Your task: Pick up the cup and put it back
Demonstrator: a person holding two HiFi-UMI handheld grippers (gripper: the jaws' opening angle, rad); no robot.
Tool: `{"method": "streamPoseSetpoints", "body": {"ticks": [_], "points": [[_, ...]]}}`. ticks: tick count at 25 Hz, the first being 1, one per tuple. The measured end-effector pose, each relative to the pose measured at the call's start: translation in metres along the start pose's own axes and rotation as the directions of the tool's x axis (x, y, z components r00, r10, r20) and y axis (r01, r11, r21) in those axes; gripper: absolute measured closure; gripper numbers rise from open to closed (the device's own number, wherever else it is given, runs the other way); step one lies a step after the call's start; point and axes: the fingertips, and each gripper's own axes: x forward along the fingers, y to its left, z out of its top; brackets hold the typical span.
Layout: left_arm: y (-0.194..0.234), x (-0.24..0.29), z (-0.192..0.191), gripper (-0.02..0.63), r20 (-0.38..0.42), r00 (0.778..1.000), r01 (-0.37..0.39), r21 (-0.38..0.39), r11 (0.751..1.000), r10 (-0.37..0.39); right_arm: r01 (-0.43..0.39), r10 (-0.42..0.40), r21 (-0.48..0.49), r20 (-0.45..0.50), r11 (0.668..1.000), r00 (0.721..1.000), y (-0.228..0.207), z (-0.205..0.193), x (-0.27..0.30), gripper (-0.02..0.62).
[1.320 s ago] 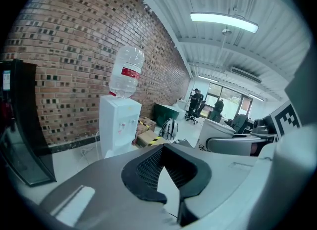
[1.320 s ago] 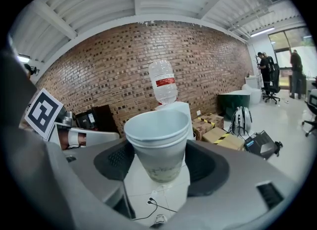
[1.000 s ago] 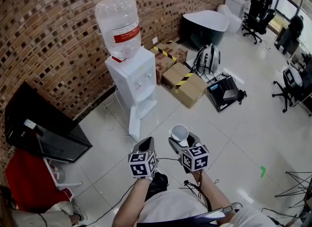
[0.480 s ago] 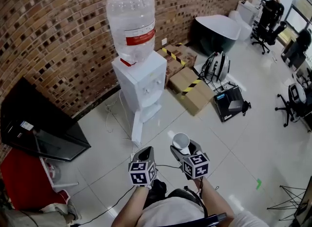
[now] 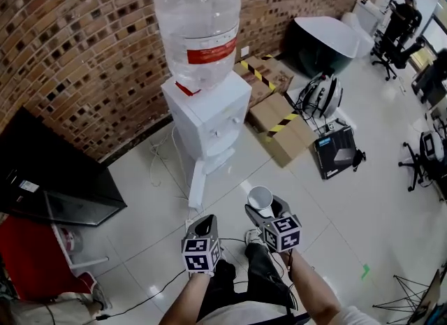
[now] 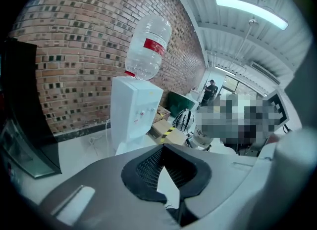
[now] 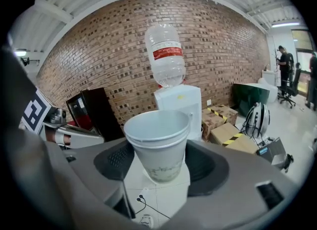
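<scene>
A white paper cup [image 5: 260, 197] stands upright between the jaws of my right gripper [image 5: 263, 209], which is shut on it. In the right gripper view the cup [image 7: 159, 142] fills the centre, its mouth empty, and the pads press its lower sides. My left gripper [image 5: 204, 226] hangs beside it on the left, shut and holding nothing. In the left gripper view its black pads [image 6: 148, 167] meet at the tips. Straight ahead is a white water dispenser [image 5: 209, 117] with a clear bottle [image 5: 199, 26] on top, standing against the brick wall.
Taped cardboard boxes [image 5: 283, 124] lie right of the dispenser. A black cabinet [image 5: 49, 184] stands at the left with a red thing [image 5: 35, 261] below it. A cable [image 5: 178, 170] runs across the tiles. A black case [image 5: 337, 150] and office chairs [image 5: 394, 37] are at the right.
The dispenser has grown larger and come closer in the head view. Both grippers keep their places before the body, and the cup stays in the right one.
</scene>
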Motion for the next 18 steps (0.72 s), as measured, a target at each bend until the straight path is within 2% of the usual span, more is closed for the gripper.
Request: {"method": "streamPoseSetpoints", "body": {"ticks": [9, 13, 18], "points": [[0.013, 0.077, 0.006, 0.601, 0.015, 0.997, -0.074, -0.075, 0.994, 0.076, -0.108, 0.106, -0.059, -0.036, 0.992, 0.994, -0.056, -0.005, 0.088, 0.268], [0.024, 0.127, 0.001, 0.601, 0.016, 0.995, -0.098, -0.038, 0.994, 0.099, -0.153, 0.15, -0.082, -0.044, 0.985, 0.988, -0.077, -0.021, 0.137, 0.268], [0.032, 0.173, -0.022, 0.601, -0.004, 0.994, -0.108, -0.038, 0.993, 0.108, -0.202, 0.19, -0.128, -0.101, 0.971, 0.977, -0.096, -0.063, 0.203, 0.268]]}}
